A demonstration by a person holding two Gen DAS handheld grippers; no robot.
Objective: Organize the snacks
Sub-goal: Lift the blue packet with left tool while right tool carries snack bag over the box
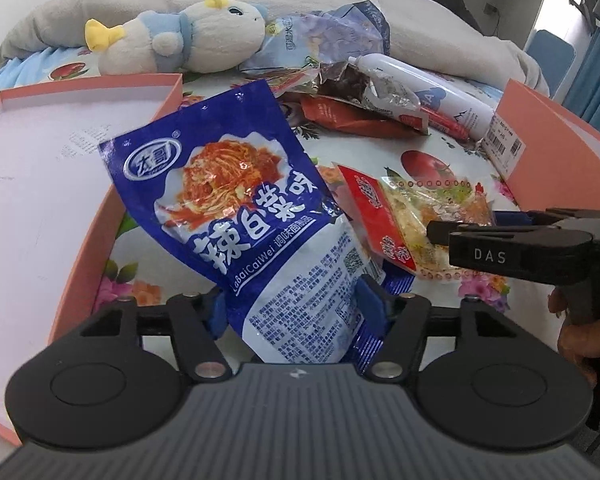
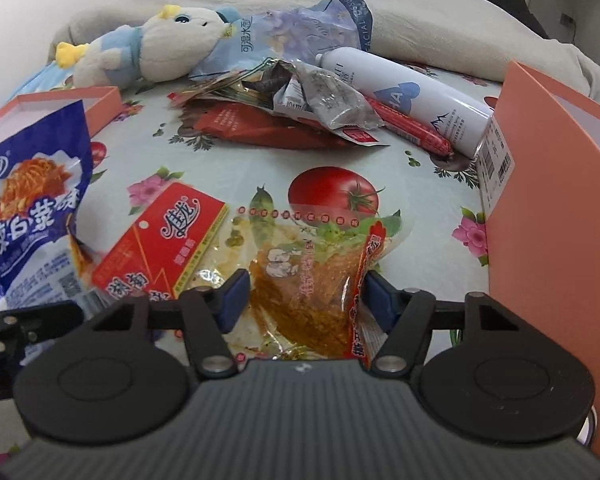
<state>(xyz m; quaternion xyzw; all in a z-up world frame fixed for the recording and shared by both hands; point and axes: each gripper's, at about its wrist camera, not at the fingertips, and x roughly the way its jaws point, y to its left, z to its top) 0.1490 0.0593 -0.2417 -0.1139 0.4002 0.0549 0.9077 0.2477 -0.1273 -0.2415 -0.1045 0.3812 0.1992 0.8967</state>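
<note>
floral bedsheet (image 2: 228, 152) printed with tomatoes and flowers carries everything, with a grey blanket (image 1: 60, 12) bunched along its far edge and a plush duck (image 1: 180, 40) lying against it. the left gripper (image 1: 296, 308) has its blue pads clenched on the lower end of a blue kimchi-flavour snack bag (image 1: 236, 208), which tilts up beside the open pink box (image 1: 32, 184) at the sheet's left edge. the right gripper (image 2: 304, 300) has its pads on either side of a clear packet of orange snack (image 2: 320, 280) lying near the sheet's front edge; i cannot tell whether they press it. just left of that packet lies a red packet (image 2: 160, 240). toward the far right corner, crumpled wrappers (image 2: 300, 100), a thin red sausage stick (image 2: 412, 128) and a white spray can (image 2: 412, 96) sit together beside a second pink box (image 2: 548, 200)
</note>
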